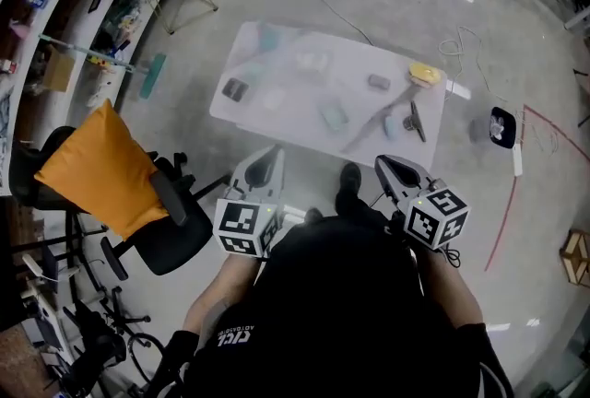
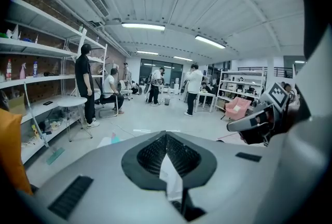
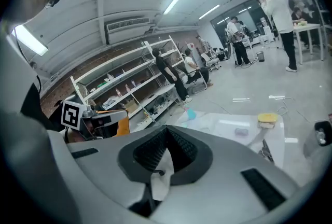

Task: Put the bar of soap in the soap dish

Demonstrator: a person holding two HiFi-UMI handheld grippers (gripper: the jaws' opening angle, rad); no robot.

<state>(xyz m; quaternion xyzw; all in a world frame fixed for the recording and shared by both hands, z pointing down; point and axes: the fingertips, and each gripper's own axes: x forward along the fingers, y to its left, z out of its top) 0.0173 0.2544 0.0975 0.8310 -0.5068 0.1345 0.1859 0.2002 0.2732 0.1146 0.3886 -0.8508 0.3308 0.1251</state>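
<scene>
1. The bar of soap [image 1: 379,81] appears to be the small, grey-lilac block with rounded corners. It lies flat on the white bench [image 1: 249,111], toward the right end. In the right gripper view it [image 3: 242,131] shows as a pale lilac lump. The pictures are too blurred to show more of it.
2. A round yellow thing [image 1: 424,74] sits just beyond and to the right of the soap, near the bench's far right corner.
3. A shallow teal-blue piece [image 1: 334,117] lies nearer the person and to the left of the soap, apart from it. It may be the soap dish, but the blur does not let me be sure. Nothing is in it.
4. The left claw [image 1: 269,152] has its two halves together, the tips meeting in a point in its own view [image 2: 166,135]. It holds nothing and touches nothing.
5. The right claw [image 1: 387,161] is likewise closed tip to tip [image 3: 167,128], and it is empty.
6. Both claws hang side by side in front of the person, short of the bench's near edge and well apart from the soap.
7. An orange cushion [image 1: 97,168] rests on a black chair [image 1: 175,235] to the person's left.
</scene>
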